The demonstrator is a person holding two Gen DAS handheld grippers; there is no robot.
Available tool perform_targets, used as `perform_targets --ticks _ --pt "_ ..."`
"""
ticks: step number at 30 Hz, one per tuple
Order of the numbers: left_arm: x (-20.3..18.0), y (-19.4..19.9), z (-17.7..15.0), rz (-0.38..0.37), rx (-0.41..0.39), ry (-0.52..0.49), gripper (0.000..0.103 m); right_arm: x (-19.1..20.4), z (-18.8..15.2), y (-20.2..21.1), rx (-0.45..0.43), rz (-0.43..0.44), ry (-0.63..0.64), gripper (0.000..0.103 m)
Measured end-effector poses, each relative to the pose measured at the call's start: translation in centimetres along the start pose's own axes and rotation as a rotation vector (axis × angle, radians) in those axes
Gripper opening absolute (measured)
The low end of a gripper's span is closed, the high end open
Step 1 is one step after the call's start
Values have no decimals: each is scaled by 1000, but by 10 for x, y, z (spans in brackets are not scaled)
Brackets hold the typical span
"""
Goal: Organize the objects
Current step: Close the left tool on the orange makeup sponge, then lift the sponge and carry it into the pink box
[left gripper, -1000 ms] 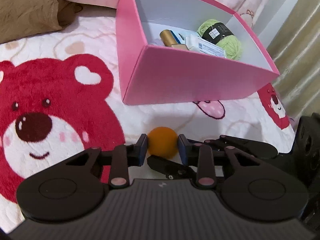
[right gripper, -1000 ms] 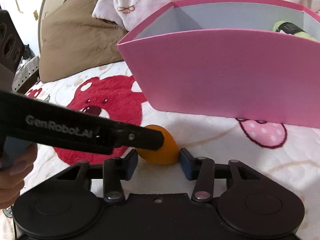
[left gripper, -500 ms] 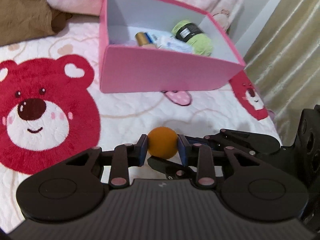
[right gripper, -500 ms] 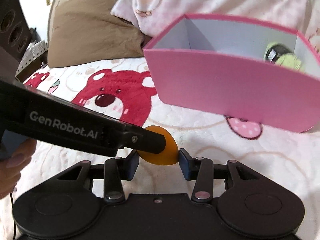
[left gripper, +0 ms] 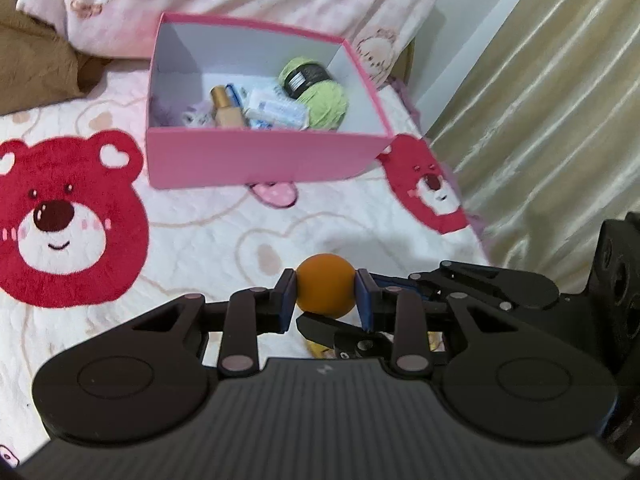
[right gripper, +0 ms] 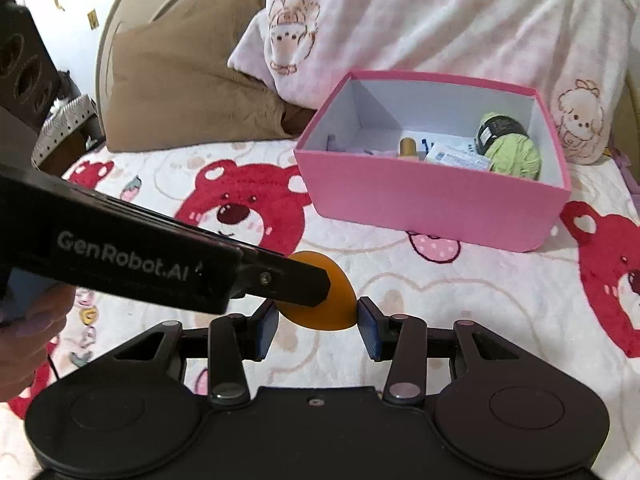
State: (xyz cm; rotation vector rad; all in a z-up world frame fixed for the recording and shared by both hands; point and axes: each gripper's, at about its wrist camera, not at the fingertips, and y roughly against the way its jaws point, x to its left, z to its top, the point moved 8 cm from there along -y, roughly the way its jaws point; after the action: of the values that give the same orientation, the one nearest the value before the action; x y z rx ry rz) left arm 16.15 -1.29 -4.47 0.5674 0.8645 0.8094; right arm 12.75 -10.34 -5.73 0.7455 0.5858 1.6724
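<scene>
An orange egg-shaped ball (left gripper: 326,290) hangs above the bear-print bedspread (left gripper: 200,240), held from two sides. My left gripper (left gripper: 326,300) is shut on it, blue pads pressed to its flanks. My right gripper (right gripper: 318,328) is shut on the same ball (right gripper: 340,304) from a crossing angle. One left finger (right gripper: 288,280) covers part of the ball in the right wrist view, and the right fingers (left gripper: 480,284) show below and right of it in the left wrist view. Beyond stands an open pink box (left gripper: 260,156) (right gripper: 432,208) holding green yarn (left gripper: 324,100), a gold-capped bottle (left gripper: 226,112) and a white packet (left gripper: 276,112).
A brown pillow (right gripper: 180,92) and a pink-white blanket (right gripper: 440,20) lie behind the box. A gold curtain (left gripper: 540,120) hangs past the bed's right edge. A person's hand (right gripper: 28,340) grips the left tool at the left border.
Both grippers have risen with the orange ball between them. The bedspread and pink box now look farther off, and more of the box's inside shows.
</scene>
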Motion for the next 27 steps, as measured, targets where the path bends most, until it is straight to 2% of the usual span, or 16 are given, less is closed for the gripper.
perform_targets --ticks 4,8,14,19,27 --pt "-14 12 22 -16 -5 -26 30 -2 19 19 -31 -31 48 48" --pt "-22 22 56 -11 22 -17 30 -11 48 30 -44 -8 36 48" --pt "-28 28 108 -7 -8 -30 30 -24 98 36 -105 0 52 48" --pt "-18 5 141 -26 -81 -4 30 -46 128 19 -133 -22 43 48" --pt "11 -68 180 -22 -157 35 30 -98 156 -43 -136 -91 -8 48"
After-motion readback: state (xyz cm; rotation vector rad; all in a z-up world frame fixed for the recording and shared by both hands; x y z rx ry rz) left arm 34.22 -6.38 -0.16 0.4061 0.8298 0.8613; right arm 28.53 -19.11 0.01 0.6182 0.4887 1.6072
